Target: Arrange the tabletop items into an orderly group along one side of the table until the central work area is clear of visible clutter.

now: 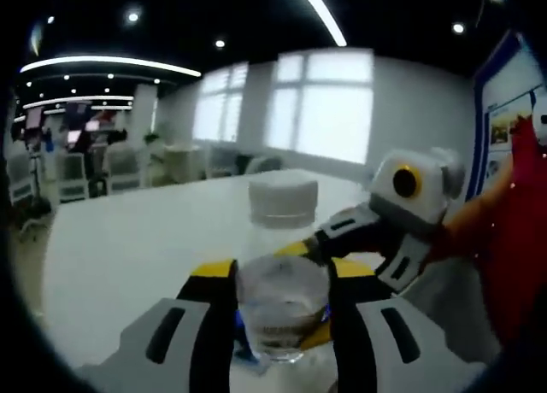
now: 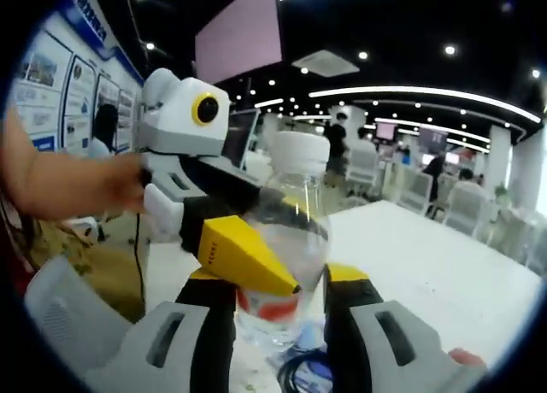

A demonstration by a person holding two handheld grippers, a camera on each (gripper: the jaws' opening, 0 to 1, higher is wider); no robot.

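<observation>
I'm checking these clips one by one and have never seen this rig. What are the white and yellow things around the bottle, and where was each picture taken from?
A person holds a two-jaw handheld gripper in each hand; a fisheye camera rides on each. The left gripper view looks along the left gripper, whose jaws close on a clear plastic bottle with a white cap, standing on a white table. The right gripper comes in from the right. The right gripper view shows that same bottle between the right gripper's own jaws, with the left gripper clamping it from the left. A dark cable lies below.
</observation>
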